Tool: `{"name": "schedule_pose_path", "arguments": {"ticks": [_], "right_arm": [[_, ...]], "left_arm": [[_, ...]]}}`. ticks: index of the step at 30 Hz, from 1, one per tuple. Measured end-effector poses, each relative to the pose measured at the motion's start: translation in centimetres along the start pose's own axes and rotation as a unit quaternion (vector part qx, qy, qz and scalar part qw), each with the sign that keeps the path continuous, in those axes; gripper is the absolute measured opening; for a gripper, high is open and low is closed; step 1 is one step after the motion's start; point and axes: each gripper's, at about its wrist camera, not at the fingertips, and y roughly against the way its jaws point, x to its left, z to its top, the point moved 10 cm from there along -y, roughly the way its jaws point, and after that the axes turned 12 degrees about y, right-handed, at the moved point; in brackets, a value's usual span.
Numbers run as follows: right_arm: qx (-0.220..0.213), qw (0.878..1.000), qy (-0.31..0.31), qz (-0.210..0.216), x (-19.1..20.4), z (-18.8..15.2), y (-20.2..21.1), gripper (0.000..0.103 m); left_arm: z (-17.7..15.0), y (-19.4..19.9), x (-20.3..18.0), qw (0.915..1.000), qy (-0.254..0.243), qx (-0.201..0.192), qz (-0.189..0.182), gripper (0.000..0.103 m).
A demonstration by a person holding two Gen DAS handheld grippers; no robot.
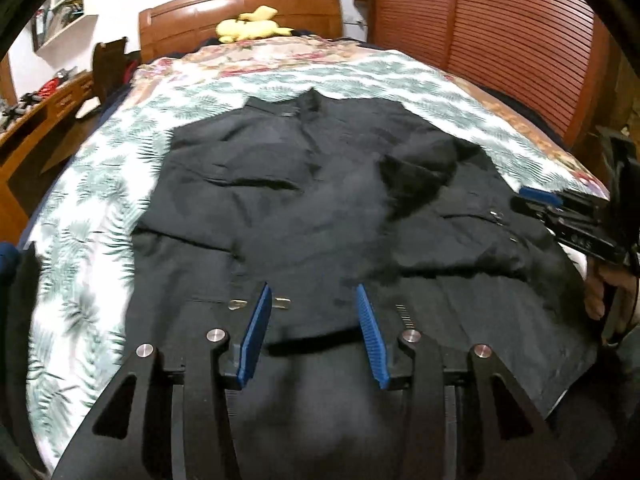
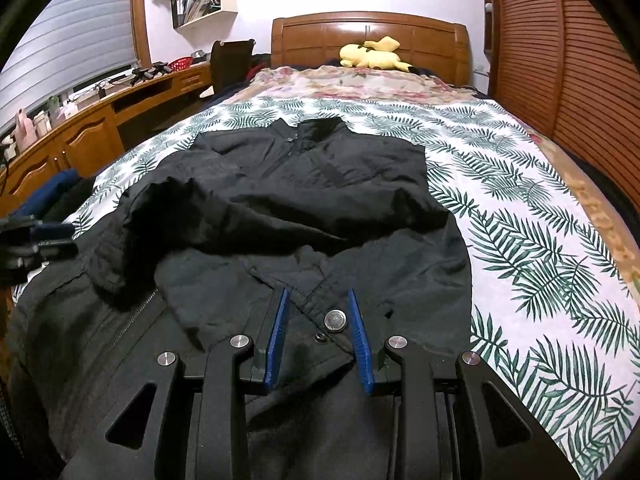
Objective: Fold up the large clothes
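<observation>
A large black jacket (image 1: 320, 200) (image 2: 300, 184) lies spread on the leaf-print bedspread (image 2: 520, 220), collar toward the headboard, with one sleeve folded across its chest. My left gripper (image 1: 313, 294) hovers open over the lower front near the metal snaps, with nothing between its blue pads (image 1: 260, 320). My right gripper (image 2: 318, 294) stands open over a strap with a round snap button (image 2: 335, 319); the fabric lies flat under the gap, not pinched. The right gripper (image 1: 560, 208) also shows at the jacket's right edge, held by a hand (image 1: 596, 292). The left gripper (image 2: 40, 236) appears blurred at the jacket's left edge.
A yellow plush toy (image 2: 372, 54) lies by the wooden headboard (image 2: 368, 36). A long wooden desk (image 2: 100, 120) with clutter runs along the left. Slatted wooden doors (image 2: 560, 60) stand on the right. Dark clothes (image 2: 56, 192) lie at the bed's left edge.
</observation>
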Motion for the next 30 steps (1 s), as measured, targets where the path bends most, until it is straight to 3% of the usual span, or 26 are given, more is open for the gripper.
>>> {"name": "schedule_pose_path", "arguments": {"ticks": [6,12,17,18,19,25,30], "right_arm": [[-0.001,1.000,-0.001,0.001,0.0,-0.1,0.2,0.031],[0.001,1.000,0.004,0.003,0.1,-0.2,0.3,0.031],[-0.002,1.000,0.005,0.003,0.1,-0.3,0.7,0.031],[-0.002,1.000,0.005,0.003,0.1,-0.4,0.7,0.031],[-0.002,1.000,0.004,0.003,0.1,-0.4,0.7,0.031],[-0.002,1.000,0.004,0.002,0.1,-0.5,0.7,0.031],[0.000,1.000,0.007,-0.001,0.2,-0.4,0.6,0.031]], "left_arm": [[-0.9,-2.5,-4.1,0.9995,-0.027,0.013,-0.014,0.045],[-1.5,-6.0,-3.8,0.9979,-0.037,0.033,0.041,0.046],[-2.1,-6.7,-3.2,0.9972,-0.046,0.034,0.048,0.046],[-2.2,-6.5,-3.2,0.9972,-0.049,0.032,0.046,0.035],[-2.3,-6.4,-3.2,0.9970,-0.054,0.034,0.045,0.011],[-1.4,-2.4,-2.7,0.9941,-0.095,-0.005,0.052,0.006],[0.9,2.0,-0.2,0.9927,-0.093,-0.046,0.063,0.006]]}}
